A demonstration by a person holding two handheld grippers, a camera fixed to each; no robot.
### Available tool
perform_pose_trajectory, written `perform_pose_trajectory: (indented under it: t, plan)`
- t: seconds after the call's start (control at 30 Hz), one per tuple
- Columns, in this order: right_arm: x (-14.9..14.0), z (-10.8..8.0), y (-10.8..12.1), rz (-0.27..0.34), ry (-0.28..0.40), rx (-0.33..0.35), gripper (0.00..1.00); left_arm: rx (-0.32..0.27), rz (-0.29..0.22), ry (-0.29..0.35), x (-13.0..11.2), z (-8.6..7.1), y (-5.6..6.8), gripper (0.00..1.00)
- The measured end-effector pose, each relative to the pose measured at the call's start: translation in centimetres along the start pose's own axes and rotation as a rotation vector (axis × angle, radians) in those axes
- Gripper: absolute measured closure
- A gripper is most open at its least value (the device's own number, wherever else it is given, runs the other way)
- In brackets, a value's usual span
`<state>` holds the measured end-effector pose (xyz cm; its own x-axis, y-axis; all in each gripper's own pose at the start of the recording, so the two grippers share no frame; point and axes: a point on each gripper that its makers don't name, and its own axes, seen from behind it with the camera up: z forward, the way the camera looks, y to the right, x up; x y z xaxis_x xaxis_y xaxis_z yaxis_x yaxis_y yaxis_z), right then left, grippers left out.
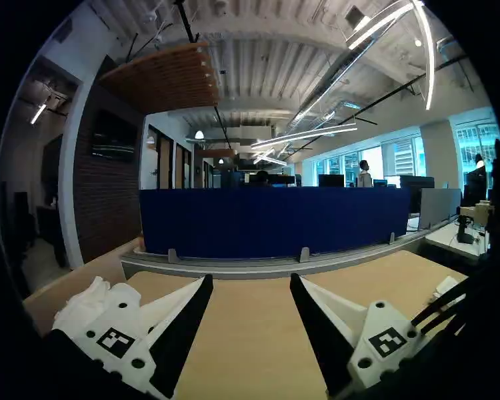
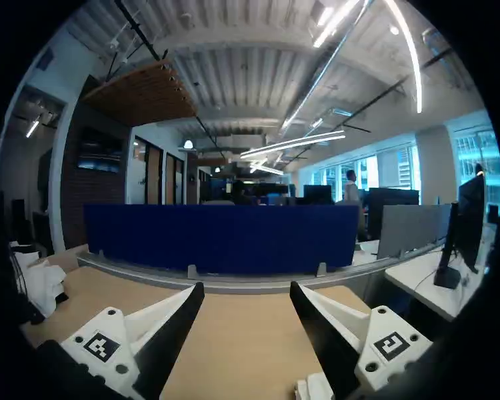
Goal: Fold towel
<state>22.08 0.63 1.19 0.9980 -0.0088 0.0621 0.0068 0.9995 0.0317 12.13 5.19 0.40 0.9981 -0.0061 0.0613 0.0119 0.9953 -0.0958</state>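
Though it is only partly visible, the white bunched cloth at the left edge of the worktop looks like the towel (image 1: 83, 303). It lies crumpled just behind the left finger of the left gripper (image 1: 250, 277). In the right gripper view a similar white heap (image 2: 42, 283) sits far out at the left edge, and I take it for the same cloth, though I cannot be sure.

It looks light, soft and limp, so it will sag and slide on the smooth wooden worktop (image 1: 250, 353) and will not hold a shape. The best hold is probably two neighbouring corners, one per tool, once it is spread flat. No corner can be made out in the heap as it lies now.

The left gripper's fingers stand wide apart over bare wood, holding nothing. The right gripper (image 2: 245, 285) is likewise spread and empty, above the middle of the worktop.

Near the right edge a small white object with black cables (image 1: 448, 287) may snag a spread cloth. Another white piece (image 2: 310, 388) shows at the near edge, too cut off to name. A blue partition (image 1: 270, 220) closes the far edge, with a monitor (image 2: 467, 220) on the neighbouring desk beyond.
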Motion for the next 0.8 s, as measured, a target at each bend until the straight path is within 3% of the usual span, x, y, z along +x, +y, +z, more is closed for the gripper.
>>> perform_pose_trajectory:
  t: [0.8]
  plan:
    - [1.1,0.2,-2.4,0.001,-0.044,0.005,0.00,0.071,0.066,0.021,-3.3,0.3,-1.9,0.15]
